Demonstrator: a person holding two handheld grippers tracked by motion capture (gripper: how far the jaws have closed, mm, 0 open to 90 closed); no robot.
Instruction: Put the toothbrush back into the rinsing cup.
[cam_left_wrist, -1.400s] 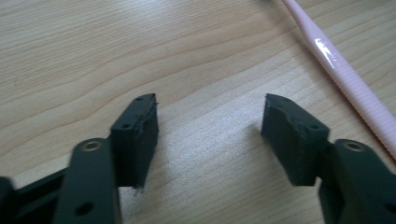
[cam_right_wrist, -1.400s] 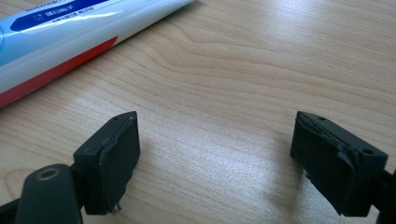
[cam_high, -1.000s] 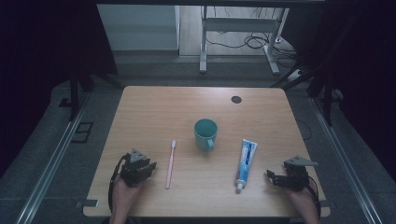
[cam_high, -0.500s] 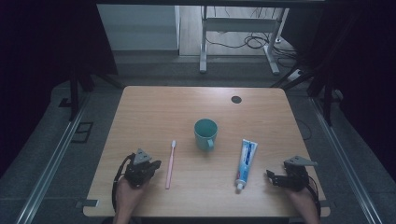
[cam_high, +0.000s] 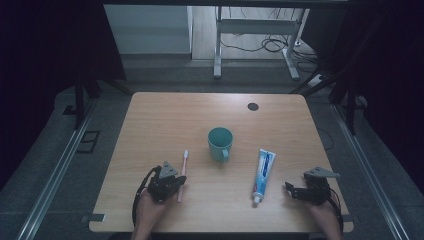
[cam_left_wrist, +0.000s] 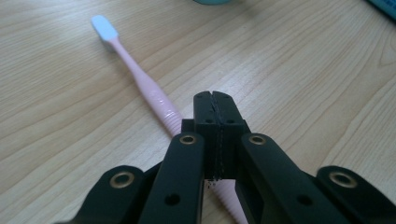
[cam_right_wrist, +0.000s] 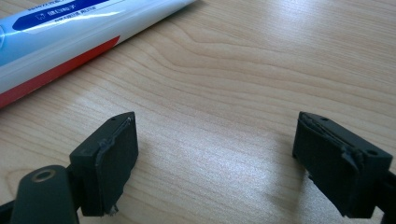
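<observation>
A pink toothbrush with a white head lies on the wooden table, left of a teal cup. My left gripper hovers at the near end of the handle. In the left gripper view the jaws are shut pad to pad, and the toothbrush passes underneath them, not between them. A white and blue toothpaste tube lies right of the cup. My right gripper rests just right of the tube's cap end. Its jaws stand open and empty, with the tube ahead to the left.
The table has a small dark round grommet near its far edge. Dark floor and metal rails run along both sides. A desk frame with cables stands beyond the far edge.
My left hand has slid right, bringing its gripper up to the toothbrush handle. The right hand, cup, toothpaste and toothbrush have stayed put.
</observation>
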